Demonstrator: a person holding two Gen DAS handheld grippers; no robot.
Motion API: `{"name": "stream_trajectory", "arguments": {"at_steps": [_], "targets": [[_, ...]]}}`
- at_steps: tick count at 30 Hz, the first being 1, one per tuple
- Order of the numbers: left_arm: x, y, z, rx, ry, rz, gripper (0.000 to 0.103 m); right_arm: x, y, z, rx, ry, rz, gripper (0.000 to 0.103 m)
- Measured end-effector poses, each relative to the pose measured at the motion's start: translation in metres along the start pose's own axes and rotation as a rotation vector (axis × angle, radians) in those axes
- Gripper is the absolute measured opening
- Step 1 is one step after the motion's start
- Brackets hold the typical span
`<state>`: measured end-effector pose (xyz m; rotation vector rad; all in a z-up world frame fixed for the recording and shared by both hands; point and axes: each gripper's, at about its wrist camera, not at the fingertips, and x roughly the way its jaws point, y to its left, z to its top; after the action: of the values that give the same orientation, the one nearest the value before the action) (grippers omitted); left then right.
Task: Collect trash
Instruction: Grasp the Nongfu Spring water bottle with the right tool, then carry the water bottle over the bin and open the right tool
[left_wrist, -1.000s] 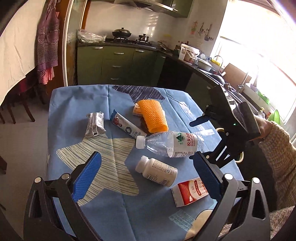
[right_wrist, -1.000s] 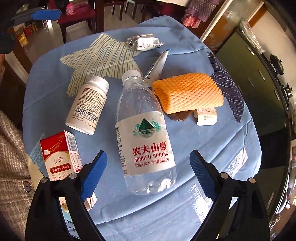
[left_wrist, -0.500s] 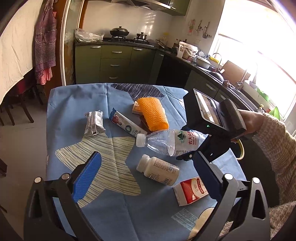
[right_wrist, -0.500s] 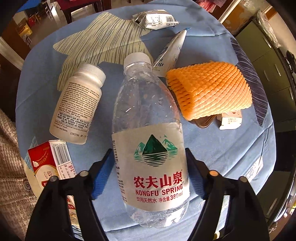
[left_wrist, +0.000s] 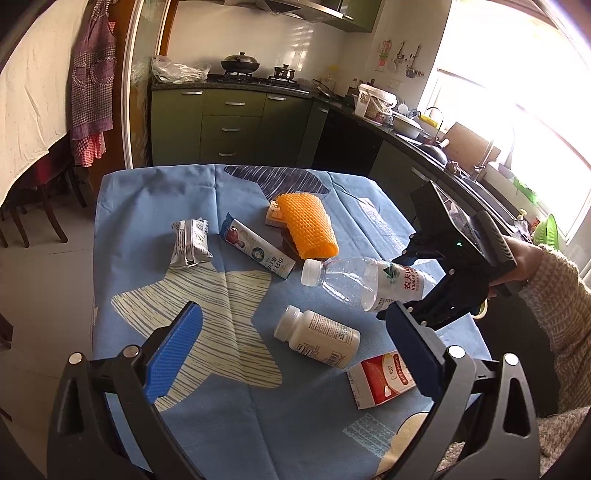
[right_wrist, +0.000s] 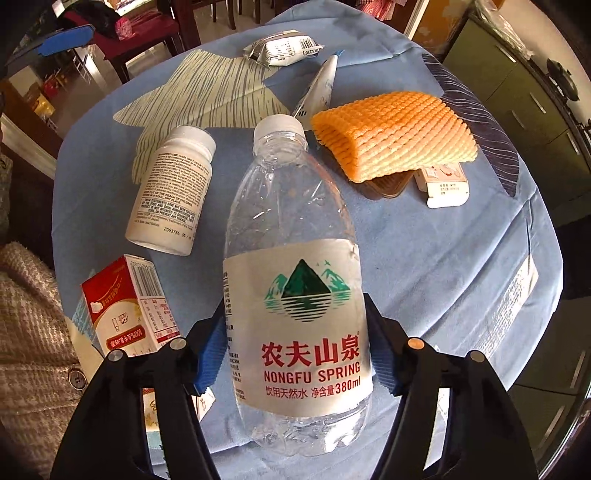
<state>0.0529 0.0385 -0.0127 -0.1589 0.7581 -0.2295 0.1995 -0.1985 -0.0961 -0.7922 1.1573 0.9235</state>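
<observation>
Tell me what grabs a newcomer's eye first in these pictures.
The clear water bottle fills the right wrist view, clamped at its label by the right gripper. Just beyond it on the blue tablecloth lies a bright orange foam net. The left gripper hangs open over the near table edge.

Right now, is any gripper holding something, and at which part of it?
The right gripper holds the clear water bottle by its labelled lower body, one pad on each side. The left gripper is open and holds nothing.

Blue-clothed table (left_wrist: 155, 206) — pill bottle (left_wrist: 317, 336), milk carton (left_wrist: 382, 380), orange foam net (left_wrist: 308, 225), wrappers.
</observation>
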Motion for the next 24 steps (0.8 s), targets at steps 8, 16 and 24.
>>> {"name": "stream_trajectory", "arguments": {"at_steps": [8,16,24], "targets": [[0.001,-0.009,0.0,0.017,0.0,-0.01,0.095,-0.019,0.002,-0.025,0.062,-0.066,-0.009,0.066],[-0.003,-0.019,0.002,0.039,-0.006,-0.016,0.095,-0.053,-0.01,-0.063,0.158,-0.139,-0.027,0.066],[-0.002,-0.025,0.003,0.051,-0.005,-0.022,0.095,-0.088,-0.071,-0.156,0.429,-0.187,-0.129,0.066]]}}
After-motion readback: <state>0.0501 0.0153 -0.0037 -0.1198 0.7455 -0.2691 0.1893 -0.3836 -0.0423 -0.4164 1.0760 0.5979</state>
